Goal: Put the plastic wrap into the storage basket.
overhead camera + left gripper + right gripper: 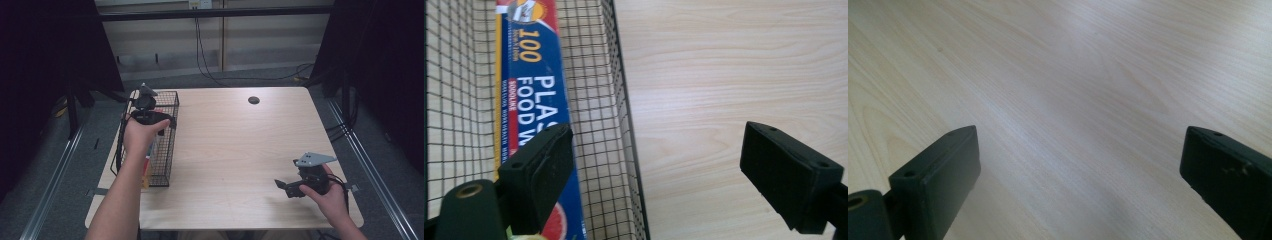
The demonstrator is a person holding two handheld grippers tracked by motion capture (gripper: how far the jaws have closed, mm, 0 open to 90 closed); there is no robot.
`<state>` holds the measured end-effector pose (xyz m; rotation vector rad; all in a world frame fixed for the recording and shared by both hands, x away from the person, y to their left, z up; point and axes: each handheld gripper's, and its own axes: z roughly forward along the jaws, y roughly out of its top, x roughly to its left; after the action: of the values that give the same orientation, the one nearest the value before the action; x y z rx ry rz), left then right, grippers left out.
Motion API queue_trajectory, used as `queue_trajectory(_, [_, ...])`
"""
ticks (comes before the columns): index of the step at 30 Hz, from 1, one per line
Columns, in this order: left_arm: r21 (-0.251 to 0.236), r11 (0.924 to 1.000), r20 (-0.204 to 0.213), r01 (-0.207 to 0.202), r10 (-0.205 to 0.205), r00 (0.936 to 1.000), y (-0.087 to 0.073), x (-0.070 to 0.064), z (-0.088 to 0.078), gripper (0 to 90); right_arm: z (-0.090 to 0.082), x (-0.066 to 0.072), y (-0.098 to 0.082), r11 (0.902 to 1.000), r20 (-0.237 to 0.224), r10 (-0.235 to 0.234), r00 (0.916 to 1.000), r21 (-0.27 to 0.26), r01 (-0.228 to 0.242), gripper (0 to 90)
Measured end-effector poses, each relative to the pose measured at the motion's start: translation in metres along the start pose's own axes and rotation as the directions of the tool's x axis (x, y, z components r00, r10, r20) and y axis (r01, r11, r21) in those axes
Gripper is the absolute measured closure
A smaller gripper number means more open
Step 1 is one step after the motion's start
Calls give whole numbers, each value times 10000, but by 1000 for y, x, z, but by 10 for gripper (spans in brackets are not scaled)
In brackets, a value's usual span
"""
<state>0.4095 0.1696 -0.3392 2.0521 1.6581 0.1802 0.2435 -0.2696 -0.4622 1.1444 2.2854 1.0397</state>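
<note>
Left gripper view: basket rim [626, 120] (beside box [531, 85])

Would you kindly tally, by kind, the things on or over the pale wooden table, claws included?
Black wire-mesh baskets: 1
Long blue plastic food wrap boxes, lying in the basket: 1
Small dark round discs on the pale wooden table: 1
Hand-held black claws, left claw and right claw, both open with nothing between the jaws: 2
Total: 5

"100" and partial "PLA… FOOD W…" on the blue food-wrap box [531, 95] in the wire basket [616, 100]
</note>
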Motion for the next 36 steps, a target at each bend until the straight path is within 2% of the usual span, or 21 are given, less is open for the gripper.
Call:
queue_trajectory(3, [-89,9999,153,-56,57,9999,-1,-4,1,140,0,0,0,10000,-38,8,10000,-12,-8,26])
queue_trajectory(4, [-129,9997,227,-197,200,9995,-2,-8,1,139,0,0,0,10000,-41,2,10000,-7,-2,26])
queue_trajectory(10, [-296,9985,675,-453,472,9966,-6,-20,5,138,1,1,0,10000,-70,31,10000,46,-30,26])
queue_trajectory(18, [-340,9961,982,-814,843,9916,-11,-36,13,139,1,1,0,10000,-42,0,10000,80,1,26])
queue_trajectory(21, [-305,9933,1091,-1119,1146,9874,-12,-45,16,140,1,1,0,10000,-76,-1,10000,81,1,26])
queue_trajectory(36, [-289,9854,1516,-1679,1704,9736,-18,-72,29,142,1,0,0,9999,-85,-47,10000,106,48,26])
